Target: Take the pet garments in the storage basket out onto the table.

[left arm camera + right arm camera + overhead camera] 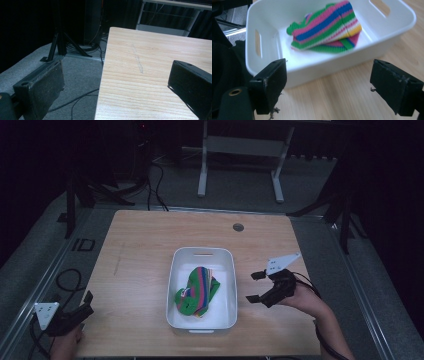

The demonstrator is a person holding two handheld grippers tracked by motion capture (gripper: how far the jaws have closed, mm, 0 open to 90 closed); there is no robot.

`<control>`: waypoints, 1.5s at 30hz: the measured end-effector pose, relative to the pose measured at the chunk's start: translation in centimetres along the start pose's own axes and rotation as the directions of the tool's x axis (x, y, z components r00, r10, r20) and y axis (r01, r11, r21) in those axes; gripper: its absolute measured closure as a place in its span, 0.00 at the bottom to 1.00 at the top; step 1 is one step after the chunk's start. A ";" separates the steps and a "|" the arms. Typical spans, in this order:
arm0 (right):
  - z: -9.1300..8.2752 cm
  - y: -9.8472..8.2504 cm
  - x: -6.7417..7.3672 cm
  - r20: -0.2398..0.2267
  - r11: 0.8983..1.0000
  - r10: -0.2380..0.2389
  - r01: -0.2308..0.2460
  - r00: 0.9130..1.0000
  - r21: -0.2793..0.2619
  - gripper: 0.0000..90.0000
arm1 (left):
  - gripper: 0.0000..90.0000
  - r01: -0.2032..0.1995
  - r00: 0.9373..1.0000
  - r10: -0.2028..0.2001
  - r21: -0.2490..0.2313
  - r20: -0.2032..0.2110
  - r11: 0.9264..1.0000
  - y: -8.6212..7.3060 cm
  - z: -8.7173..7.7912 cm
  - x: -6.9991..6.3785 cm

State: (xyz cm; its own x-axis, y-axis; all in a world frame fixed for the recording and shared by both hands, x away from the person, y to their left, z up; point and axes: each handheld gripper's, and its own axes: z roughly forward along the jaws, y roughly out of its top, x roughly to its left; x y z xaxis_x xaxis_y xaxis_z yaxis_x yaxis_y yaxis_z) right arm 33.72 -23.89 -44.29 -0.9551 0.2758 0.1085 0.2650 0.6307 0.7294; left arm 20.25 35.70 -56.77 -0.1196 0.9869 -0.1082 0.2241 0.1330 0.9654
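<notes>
High view, cloth: striped knit cloth [197, 291] bunched inside the white bin [176, 270] at centre frame on the tabletop [135, 255]; long axis from lower left to upper right of the bin, narrower end toward the upper part.
High view, right gripper: right gripper [256, 286] right of the bin, just beside its wall, apart from it; fingers spread, holding nothing.
High view, left gripper: left gripper [86, 305] at lower left of frame, over the tabletop's corner, well apart from the bin; hard to tell the spread from here.
Left gripper view, fingers: spread wide, nothing between; bare wood on the right, grey floor [77, 75] on the left.
Right gripper view, cloth: folded and layered in the middle of the bin at upper centre; stripes along its length, sloping from lower left up to upper right; yellow-tipped end at upper right.
Right gripper view, fingers: spread, low before the bin's near wall.
Risk, judged: straight advance likely to strike the wall and shove the light bin; caused by low height.
Risk, judged: pinch on the top layer only; cloth could unfold and drape over the rim.
</notes>
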 end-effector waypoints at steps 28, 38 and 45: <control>10.8 8.2 1.2 -0.092 0.976 -0.135 0.148 0.987 0.156 0.15 | 0.01 -0.006 1.000 0.006 -0.004 0.012 1.000 0.0 0.0 0.0; 13.6 9.3 1.0 -0.060 0.960 -0.159 0.168 0.985 0.223 0.15 | 0.01 -0.005 1.000 0.005 -0.001 0.015 1.000 0.0 0.0 0.0; 15.6 9.1 1.1 -0.032 0.933 -0.181 0.182 0.983 0.310 0.15 | 0.01 -0.006 1.000 0.006 -0.002 0.016 1.000 0.0 0.0 0.0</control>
State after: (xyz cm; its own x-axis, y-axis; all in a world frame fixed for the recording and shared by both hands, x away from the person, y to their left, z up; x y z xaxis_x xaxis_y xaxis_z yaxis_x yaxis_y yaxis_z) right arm 37.15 -6.57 -48.06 -0.9910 0.1341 -0.0036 0.1151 0.8636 0.4908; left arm 20.22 35.70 -56.77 -0.1026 0.9890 -0.1066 0.2233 0.1273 0.9664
